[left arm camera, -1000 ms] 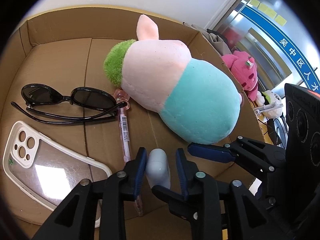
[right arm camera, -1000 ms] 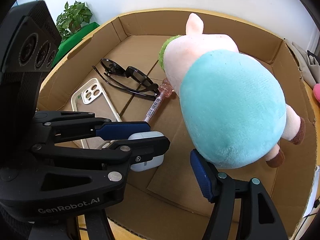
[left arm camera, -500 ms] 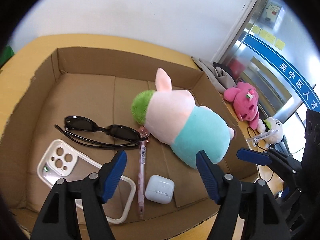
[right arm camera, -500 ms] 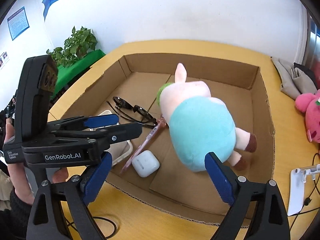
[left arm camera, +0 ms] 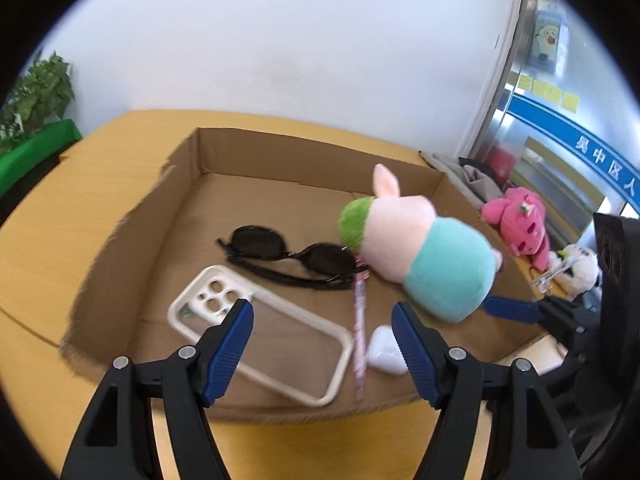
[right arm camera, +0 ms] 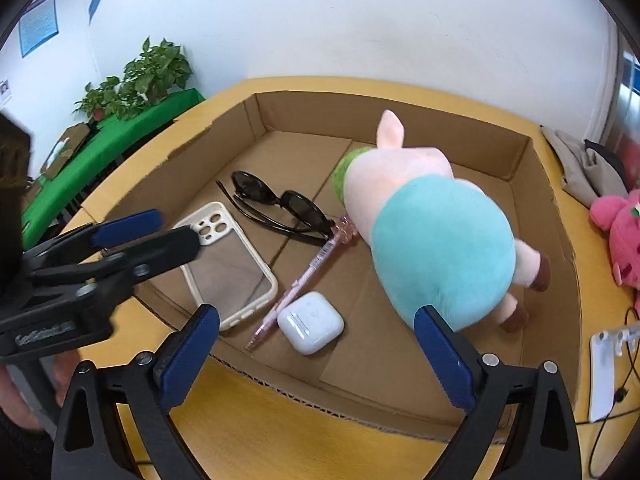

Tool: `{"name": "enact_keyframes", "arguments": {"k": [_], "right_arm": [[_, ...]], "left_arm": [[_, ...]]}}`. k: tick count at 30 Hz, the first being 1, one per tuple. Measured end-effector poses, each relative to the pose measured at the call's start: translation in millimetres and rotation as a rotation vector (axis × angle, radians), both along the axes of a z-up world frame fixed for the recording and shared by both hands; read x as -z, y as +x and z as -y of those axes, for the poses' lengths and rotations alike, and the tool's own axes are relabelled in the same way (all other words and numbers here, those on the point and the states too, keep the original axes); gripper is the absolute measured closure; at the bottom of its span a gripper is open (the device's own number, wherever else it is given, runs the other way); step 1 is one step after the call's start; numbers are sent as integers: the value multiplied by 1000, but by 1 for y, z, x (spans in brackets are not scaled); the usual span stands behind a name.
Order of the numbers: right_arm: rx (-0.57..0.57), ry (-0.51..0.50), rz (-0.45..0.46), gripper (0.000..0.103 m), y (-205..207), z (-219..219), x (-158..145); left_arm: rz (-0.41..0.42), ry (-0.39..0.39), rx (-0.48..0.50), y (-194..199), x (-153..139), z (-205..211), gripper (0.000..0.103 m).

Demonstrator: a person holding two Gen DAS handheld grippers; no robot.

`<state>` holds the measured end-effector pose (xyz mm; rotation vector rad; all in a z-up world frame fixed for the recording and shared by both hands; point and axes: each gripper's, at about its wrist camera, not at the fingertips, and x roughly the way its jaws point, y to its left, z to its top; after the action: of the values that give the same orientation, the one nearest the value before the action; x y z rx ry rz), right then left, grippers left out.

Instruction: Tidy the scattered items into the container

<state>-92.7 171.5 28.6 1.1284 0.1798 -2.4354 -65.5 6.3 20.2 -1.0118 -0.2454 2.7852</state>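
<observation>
A shallow cardboard box [right arm camera: 544,184] [left arm camera: 188,160] on a yellow table holds a pink and teal plush pig [right arm camera: 424,216] [left arm camera: 424,252], black sunglasses [right arm camera: 280,208] [left arm camera: 292,256], a white phone case [right arm camera: 228,260] [left arm camera: 260,336], a pink pen [right arm camera: 308,276] [left arm camera: 360,320] and a white earbud case [right arm camera: 310,322] [left arm camera: 384,350]. My left gripper [left arm camera: 322,344] is open and empty, above the box's near edge. My right gripper [right arm camera: 316,358] is open and empty, over the near edge. The left gripper [right arm camera: 132,236] also shows in the right wrist view.
A pink plush toy [right arm camera: 620,232] [left arm camera: 520,224] and a grey cloth [right arm camera: 580,160] lie on the table right of the box. A white device with a cable [right arm camera: 604,372] lies at the right front. Green-covered table with plants [right arm camera: 132,80] stands at the left.
My left gripper let go of the white earbud case, which now lies in the box. Both grippers have opened wide and pulled up and back from the box.
</observation>
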Motion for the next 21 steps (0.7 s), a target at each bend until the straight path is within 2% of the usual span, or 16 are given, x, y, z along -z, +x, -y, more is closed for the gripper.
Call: {"name": "enact_keyframes", "arguments": {"k": [3, 5, 7, 10, 13, 16, 21], "right_arm": [[60, -30, -85, 3, 17, -7, -2], [96, -83, -165, 1, 36, -15, -5], [145, -131, -222, 1, 52, -24, 0], [227, -118, -291, 1, 61, -32, 8], [290, -107, -302, 0, 56, -36, 15], [296, -73, -337, 0, 57, -34, 22], [295, -73, -381, 0, 60, -33, 26]], "left_arm": [[-78, -20, 2, 24, 0, 8, 31], [-97, -10, -10, 34, 5, 13, 24], [-118, -5, -17, 38, 11, 15, 24], [-141, -63, -36, 38, 12, 7, 24], [-164, -82, -53, 40, 15, 2, 24], [-181, -101, -61, 40, 18, 1, 24], [-228, -203, -78, 41, 24, -11, 21]]}}
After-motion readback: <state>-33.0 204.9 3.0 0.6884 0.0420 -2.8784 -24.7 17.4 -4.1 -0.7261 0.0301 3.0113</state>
